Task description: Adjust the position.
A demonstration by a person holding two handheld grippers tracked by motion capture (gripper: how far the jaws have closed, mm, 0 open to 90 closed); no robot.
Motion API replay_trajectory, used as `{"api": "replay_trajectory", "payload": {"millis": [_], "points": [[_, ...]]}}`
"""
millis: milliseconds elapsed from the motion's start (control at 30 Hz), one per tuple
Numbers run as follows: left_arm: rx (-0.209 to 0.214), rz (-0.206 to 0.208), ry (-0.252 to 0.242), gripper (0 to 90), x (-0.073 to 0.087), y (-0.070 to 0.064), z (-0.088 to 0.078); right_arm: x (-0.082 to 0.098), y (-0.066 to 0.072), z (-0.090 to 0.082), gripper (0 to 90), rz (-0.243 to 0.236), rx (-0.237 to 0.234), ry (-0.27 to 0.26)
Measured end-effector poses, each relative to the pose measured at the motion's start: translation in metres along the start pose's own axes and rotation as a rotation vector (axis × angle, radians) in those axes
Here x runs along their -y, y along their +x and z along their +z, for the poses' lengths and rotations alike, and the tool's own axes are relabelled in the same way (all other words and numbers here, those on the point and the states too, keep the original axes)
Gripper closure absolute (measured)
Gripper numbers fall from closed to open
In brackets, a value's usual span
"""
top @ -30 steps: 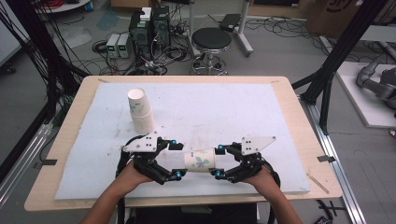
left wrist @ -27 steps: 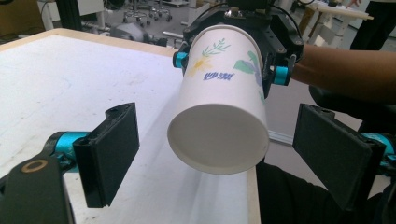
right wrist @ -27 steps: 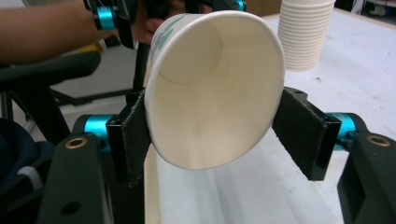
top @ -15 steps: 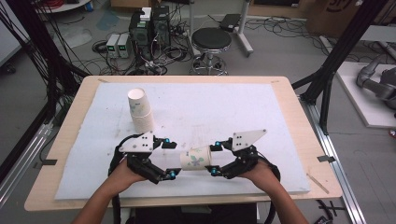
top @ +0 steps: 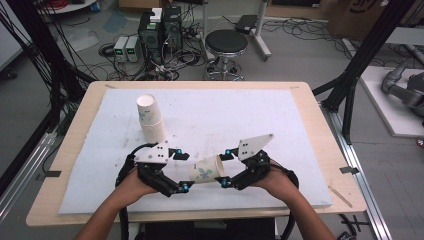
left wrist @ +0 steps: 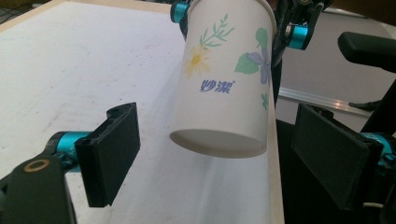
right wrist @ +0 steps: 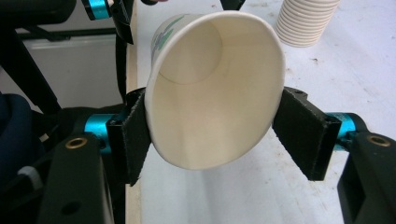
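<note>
While our right gripper (top: 223, 167) squeezes a paper cup (top: 206, 170) by its rim, flat black pads bowing the round mouth into an oval, our left gripper (top: 182, 171) stands with its jaws spread wide, the cup's narrow base hanging between the pads and touching neither. In the right gripper view the cup (right wrist: 212, 88) shows a smooth, cream-white inside and a thin rolled lip; in the left gripper view its matte wall (left wrist: 223, 79) carries printed leaves, a daisy and blue lettering. We hold it on its side above the near edge of a white foam sheet (top: 250, 115), lightly scuffed, laid over a pale wooden table (top: 310, 100). Behind our left gripper, well apart from the held cup, an upturned stack of cups (top: 151, 118) tapers upward, its rims forming fine ridges in the right gripper view (right wrist: 306, 21).
</note>
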State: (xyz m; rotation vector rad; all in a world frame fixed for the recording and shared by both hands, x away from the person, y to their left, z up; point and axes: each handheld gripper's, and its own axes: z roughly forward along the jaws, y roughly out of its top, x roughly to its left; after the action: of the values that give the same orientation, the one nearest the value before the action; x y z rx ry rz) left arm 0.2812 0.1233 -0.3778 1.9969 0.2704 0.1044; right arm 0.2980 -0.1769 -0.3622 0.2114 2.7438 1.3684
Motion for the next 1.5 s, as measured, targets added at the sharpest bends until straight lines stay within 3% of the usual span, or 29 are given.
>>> {"api": "replay_trajectory", "payload": {"millis": [300,633,967,1300,1500], "points": [[-0.004,0.031,0.077,16.3,-0.003,0.000,0.007,-0.012,0.002,0.007,31.1,-0.052,0.012,0.076],[0.003,0.062,0.146,17.1,-0.005,-0.001,0.018,-0.021,0.007,0.018,31.1,-0.114,0.023,0.196],[0.012,0.077,0.187,19.1,-0.004,-0.002,0.025,-0.029,0.008,0.024,31.1,-0.142,0.022,0.238],[0.027,0.091,0.228,22.4,-0.003,-0.003,0.032,-0.036,0.010,0.032,31.0,-0.177,0.032,0.315],[0.044,0.086,0.239,29.9,-0.003,-0.002,0.035,-0.037,0.013,0.035,31.0,-0.184,0.024,0.329]]}}
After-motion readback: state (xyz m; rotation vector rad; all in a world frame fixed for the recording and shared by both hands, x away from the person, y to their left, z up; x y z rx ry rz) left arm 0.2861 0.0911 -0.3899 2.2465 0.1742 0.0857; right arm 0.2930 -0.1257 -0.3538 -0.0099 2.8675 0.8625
